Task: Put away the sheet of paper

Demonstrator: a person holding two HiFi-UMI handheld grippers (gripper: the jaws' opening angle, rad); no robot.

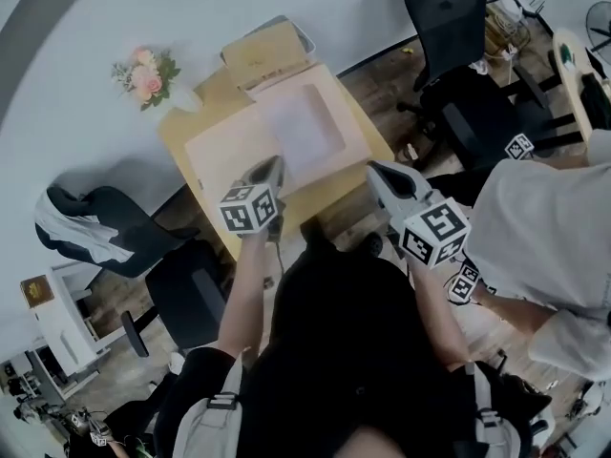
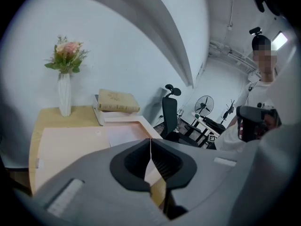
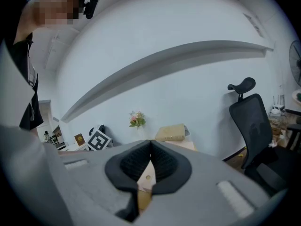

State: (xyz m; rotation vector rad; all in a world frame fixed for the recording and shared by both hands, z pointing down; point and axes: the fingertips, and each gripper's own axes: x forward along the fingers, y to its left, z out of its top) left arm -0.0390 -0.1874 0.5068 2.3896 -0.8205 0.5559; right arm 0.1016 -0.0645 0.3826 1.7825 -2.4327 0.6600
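A white sheet of paper (image 1: 304,127) lies on the right half of an open pink folder (image 1: 221,153) that covers most of a small wooden table (image 1: 181,122). In the left gripper view the paper (image 2: 124,135) sits just beyond the jaws on the folder (image 2: 70,147). My left gripper (image 1: 270,170) hovers over the folder's near edge, jaws shut with nothing between them (image 2: 150,140). My right gripper (image 1: 377,172) is off the table's near right corner, its jaws (image 3: 150,142) closed together and empty.
A vase of pink flowers (image 1: 148,76) stands at the table's far left corner. A tan book (image 1: 265,53) rests on a grey tray at the far edge. Black office chairs (image 1: 449,17) (image 1: 143,246) flank the table. A person in white (image 1: 544,227) stands at the right.
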